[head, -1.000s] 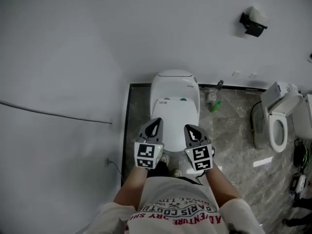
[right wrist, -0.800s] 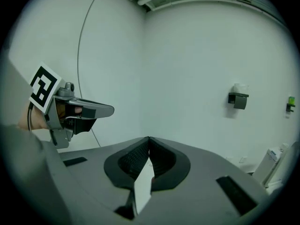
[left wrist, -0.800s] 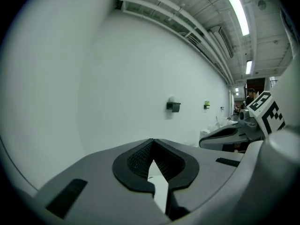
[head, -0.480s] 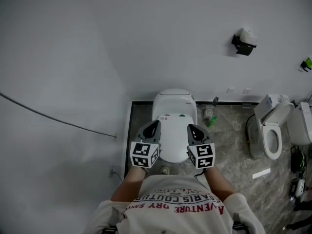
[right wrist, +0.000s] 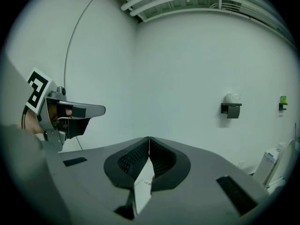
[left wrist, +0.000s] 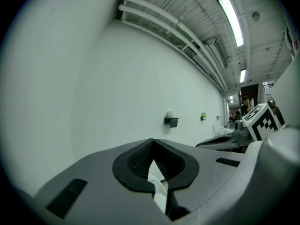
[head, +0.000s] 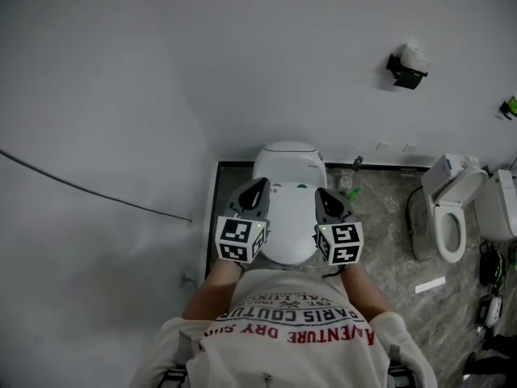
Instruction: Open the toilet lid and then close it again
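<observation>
The white toilet (head: 289,210) stands against the back wall with its lid (head: 291,231) down. My left gripper (head: 260,186) hangs in the air over the lid's left side and my right gripper (head: 321,194) over its right side; both point toward the wall. Neither touches the toilet. In the left gripper view the left gripper (left wrist: 152,142) is shut with nothing held, a sliver of white lid (left wrist: 158,184) showing below the jaws. The right gripper (right wrist: 149,139) is also shut and empty, its jaws meeting at the tips.
A second toilet (head: 452,210) with its lid up stands at the right on the marble floor (head: 380,237). A green bottle (head: 352,194) lies beside the first toilet. A paper holder (head: 406,67) hangs on the wall; a cable (head: 97,192) runs along the left wall.
Both grippers have risen toward the head camera and spread slightly apart, from the lid's front edge to either side of it. The lid stays down.
</observation>
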`<move>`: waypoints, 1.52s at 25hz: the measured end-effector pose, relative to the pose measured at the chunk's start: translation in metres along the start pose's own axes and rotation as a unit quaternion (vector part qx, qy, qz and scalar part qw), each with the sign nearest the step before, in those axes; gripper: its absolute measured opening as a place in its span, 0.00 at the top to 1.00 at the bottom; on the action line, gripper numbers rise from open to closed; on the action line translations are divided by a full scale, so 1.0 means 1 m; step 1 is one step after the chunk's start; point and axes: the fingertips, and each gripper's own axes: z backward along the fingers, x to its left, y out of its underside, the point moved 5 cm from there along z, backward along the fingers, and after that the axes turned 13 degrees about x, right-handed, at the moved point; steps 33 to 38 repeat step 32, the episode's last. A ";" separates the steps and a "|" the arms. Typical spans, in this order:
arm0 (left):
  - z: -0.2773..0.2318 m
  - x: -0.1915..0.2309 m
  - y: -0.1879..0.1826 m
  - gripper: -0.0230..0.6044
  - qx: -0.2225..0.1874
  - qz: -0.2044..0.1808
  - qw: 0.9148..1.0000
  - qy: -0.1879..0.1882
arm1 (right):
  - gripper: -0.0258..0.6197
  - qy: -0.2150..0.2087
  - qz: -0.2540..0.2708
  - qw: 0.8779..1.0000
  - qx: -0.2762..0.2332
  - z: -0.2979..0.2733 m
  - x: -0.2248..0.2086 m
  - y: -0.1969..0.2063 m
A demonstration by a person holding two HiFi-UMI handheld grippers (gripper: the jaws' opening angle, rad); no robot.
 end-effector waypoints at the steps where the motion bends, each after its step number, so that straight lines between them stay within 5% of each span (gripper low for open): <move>1: -0.002 0.001 0.000 0.95 0.001 0.004 1.000 0.001 | 0.94 0.001 -0.002 1.000 0.000 -0.001 -0.003 0.000; 38: -0.026 -0.006 0.025 0.95 0.026 0.002 1.000 0.015 | 0.94 0.006 0.003 1.000 0.025 -0.013 -0.005 0.021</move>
